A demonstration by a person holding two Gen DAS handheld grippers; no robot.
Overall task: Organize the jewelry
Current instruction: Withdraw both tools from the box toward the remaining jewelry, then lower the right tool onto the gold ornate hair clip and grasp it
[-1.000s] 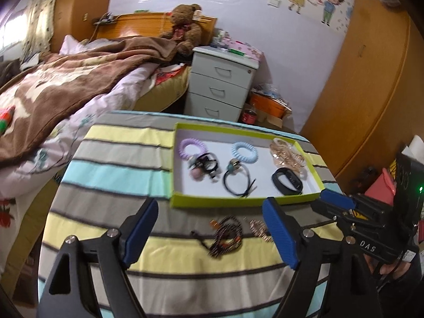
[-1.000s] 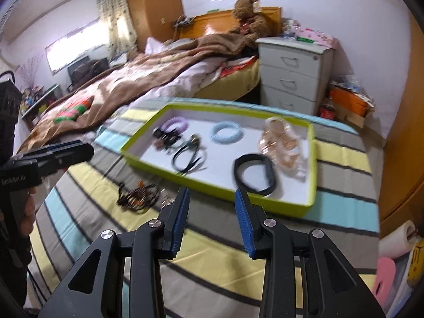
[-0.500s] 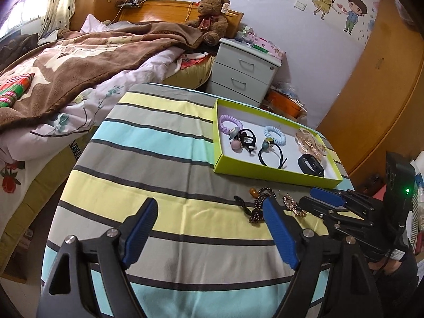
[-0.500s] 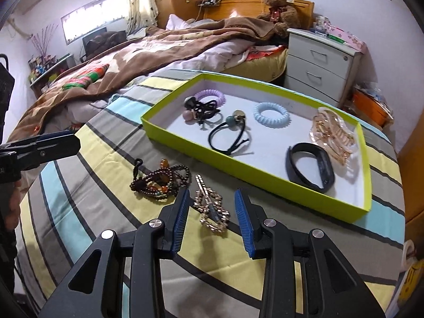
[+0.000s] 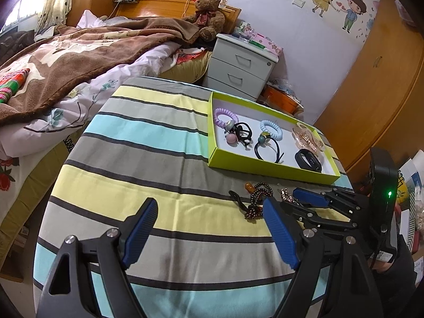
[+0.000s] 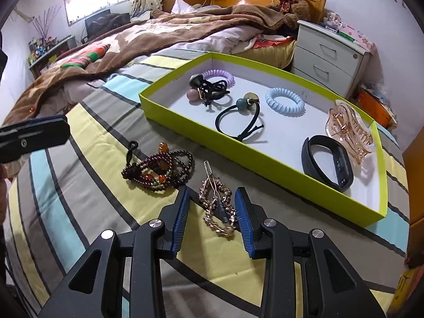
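A gold chain hair clip (image 6: 217,204) lies on the striped cloth in front of the lime-green tray (image 6: 169,116). My right gripper (image 6: 212,204) is open and low over the cloth, a finger on either side of the clip. Just left of it lies a dark beaded bracelet (image 6: 159,172). The left wrist view shows the same bracelet (image 5: 258,198), clip (image 5: 286,194), right gripper (image 5: 291,198) and tray (image 5: 265,171). My left gripper (image 5: 209,206) hangs open over bare cloth with nothing between its fingers. One of its fingers (image 6: 34,132) shows at the right wrist view's left edge.
The tray holds a purple coil tie (image 6: 220,75), a blue coil tie (image 6: 285,102), black hair ties (image 6: 238,122), a clear claw clip (image 6: 349,129) and a black wristband (image 6: 328,161). A bed (image 5: 66,61) lies left, a white drawer unit (image 5: 241,66) behind.
My right gripper has come down and forward until the gold clip sits between its fingers. The left gripper has drawn back and leftward, so the tray now sits farther right in its view.
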